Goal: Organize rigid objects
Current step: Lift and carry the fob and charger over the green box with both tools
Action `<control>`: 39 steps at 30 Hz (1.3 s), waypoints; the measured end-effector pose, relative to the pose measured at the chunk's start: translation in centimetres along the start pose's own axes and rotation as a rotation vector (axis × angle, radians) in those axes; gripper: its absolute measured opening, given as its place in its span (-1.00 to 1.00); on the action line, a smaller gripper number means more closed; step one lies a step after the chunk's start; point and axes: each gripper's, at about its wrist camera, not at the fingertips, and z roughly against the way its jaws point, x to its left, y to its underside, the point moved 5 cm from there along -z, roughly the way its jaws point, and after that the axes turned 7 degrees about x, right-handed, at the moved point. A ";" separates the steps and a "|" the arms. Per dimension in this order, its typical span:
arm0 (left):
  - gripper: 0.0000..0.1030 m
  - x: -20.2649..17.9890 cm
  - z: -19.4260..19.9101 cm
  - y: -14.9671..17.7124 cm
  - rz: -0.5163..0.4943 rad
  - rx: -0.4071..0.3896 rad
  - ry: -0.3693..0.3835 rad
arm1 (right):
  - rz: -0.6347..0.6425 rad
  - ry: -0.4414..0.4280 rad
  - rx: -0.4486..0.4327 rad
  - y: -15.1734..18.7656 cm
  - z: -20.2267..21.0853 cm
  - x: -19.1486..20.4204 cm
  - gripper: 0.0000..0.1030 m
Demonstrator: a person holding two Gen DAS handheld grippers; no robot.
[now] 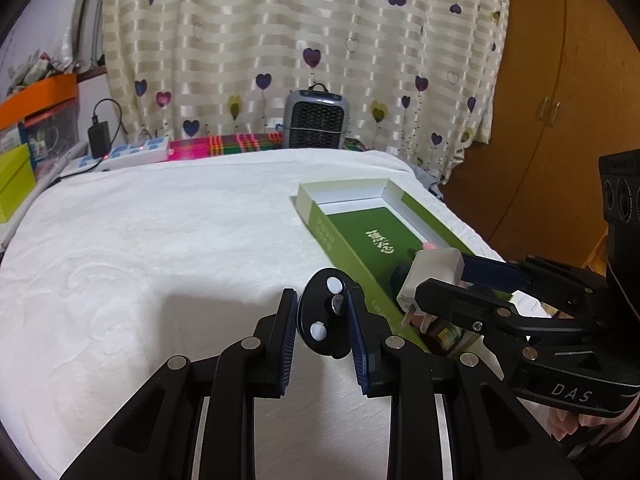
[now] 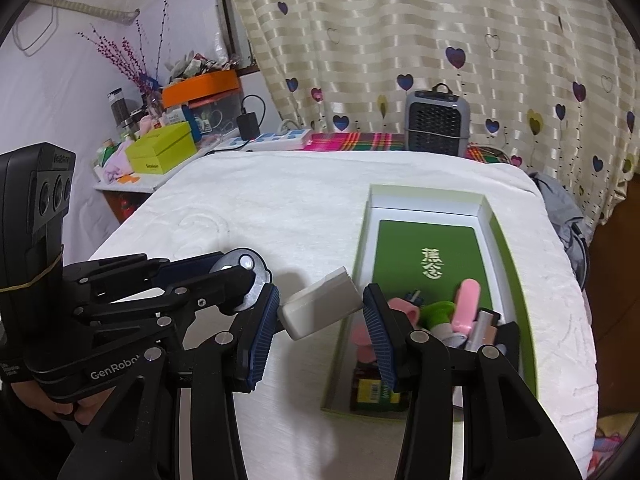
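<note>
While both loads wait above the white worktop (image 1: pixel 160 240): left tongs (image 1: pixel 322 320) clamped on black disc (image 1: pixel 320 320), right tongs (image 2: pixel 320 312) clamped on white plug (image 2: pixel 320 306), carried toward green box (image 2: pixel 512 248), home for small things.

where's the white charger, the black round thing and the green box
white charger (image 2: pixel 320 308): right wrist view, on its broad white face
black round thing (image 1: pixel 323 314): left wrist view, on its dark face between the two white dots
green box (image 2: pixel 506 240): right wrist view, on its right wall
</note>
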 end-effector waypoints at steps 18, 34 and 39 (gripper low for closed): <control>-0.54 -4.9 -1.9 -1.3 -0.083 0.012 0.060 | -0.106 0.068 -0.034 0.9 2.1 -5.6 -0.12; -0.54 -7.9 -3.7 -0.1 -0.137 0.067 0.111 | -0.166 0.080 -0.014 2.5 1.8 -8.6 -0.12; -0.54 -8.4 -3.9 0.2 -0.154 0.071 0.116 | -0.172 0.074 0.002 3.0 1.3 -8.7 -0.12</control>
